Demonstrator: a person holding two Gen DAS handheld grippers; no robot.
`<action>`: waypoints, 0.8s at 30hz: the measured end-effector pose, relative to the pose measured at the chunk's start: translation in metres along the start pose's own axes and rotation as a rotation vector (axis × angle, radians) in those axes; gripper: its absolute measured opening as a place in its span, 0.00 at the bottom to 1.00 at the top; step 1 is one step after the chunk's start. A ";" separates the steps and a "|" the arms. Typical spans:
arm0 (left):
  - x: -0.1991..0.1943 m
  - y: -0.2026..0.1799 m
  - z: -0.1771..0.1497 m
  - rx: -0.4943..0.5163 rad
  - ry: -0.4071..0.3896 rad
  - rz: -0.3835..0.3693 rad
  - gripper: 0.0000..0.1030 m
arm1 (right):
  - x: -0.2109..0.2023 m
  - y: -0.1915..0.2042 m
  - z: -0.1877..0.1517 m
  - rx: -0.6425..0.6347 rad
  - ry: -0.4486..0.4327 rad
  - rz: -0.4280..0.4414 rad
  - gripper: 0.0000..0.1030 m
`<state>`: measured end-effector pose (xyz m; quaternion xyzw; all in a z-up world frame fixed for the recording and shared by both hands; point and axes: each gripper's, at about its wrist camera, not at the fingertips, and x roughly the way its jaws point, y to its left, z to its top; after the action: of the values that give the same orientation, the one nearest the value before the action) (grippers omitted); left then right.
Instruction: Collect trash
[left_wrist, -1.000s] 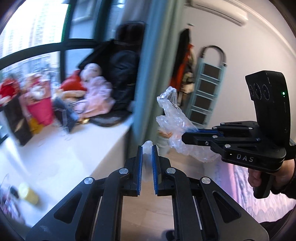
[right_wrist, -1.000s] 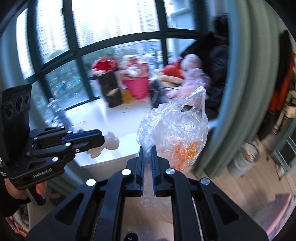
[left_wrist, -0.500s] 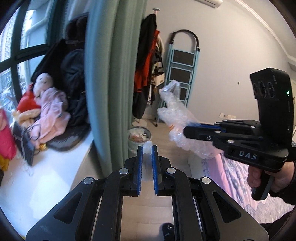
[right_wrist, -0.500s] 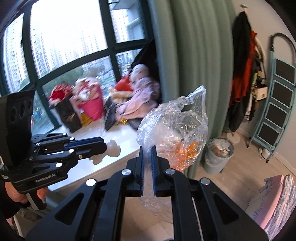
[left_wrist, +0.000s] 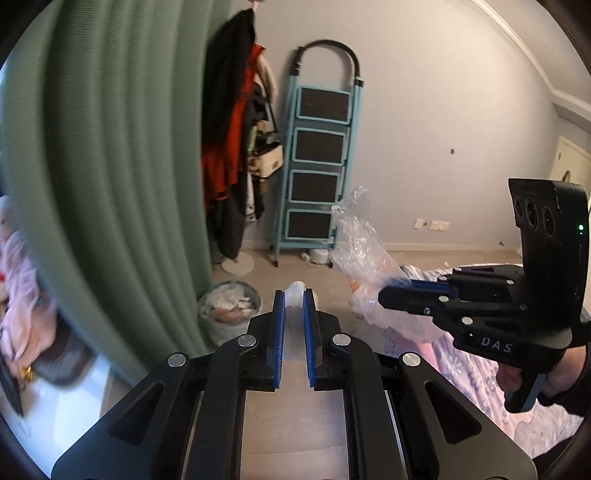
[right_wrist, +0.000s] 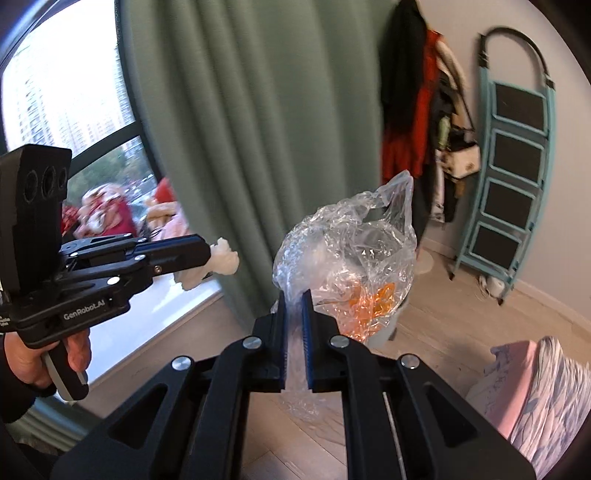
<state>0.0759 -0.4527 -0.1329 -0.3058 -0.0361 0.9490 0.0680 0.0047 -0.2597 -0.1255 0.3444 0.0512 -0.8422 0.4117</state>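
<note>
A crumpled white tissue wad (left_wrist: 294, 295) is pinched between the jaws of the left gripper (left_wrist: 293, 314), its tip protruding past them. A clear plastic bag (right_wrist: 351, 258) holding orange scraps is clamped at its neck by the jaws of the right gripper (right_wrist: 294, 317), the bulk standing ahead of and above them. A full waste bin (left_wrist: 229, 308) is seen on the floor left of and just beyond the left jaws, beside a green curtain (left_wrist: 110, 166). A blue step ladder (left_wrist: 319, 166) is noted against the far wall.
</note>
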 end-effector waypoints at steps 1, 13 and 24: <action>0.011 0.001 0.006 0.006 0.006 -0.010 0.08 | 0.004 -0.007 0.003 0.014 0.002 -0.006 0.09; 0.115 0.070 0.051 0.055 0.044 -0.065 0.08 | 0.088 -0.039 0.060 0.089 0.007 -0.081 0.09; 0.207 0.134 0.081 0.098 0.104 -0.168 0.08 | 0.171 -0.069 0.101 0.172 0.063 -0.184 0.09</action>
<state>-0.1518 -0.5560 -0.2015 -0.3470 -0.0115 0.9234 0.1639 -0.1727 -0.3644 -0.1694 0.3985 0.0232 -0.8665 0.2998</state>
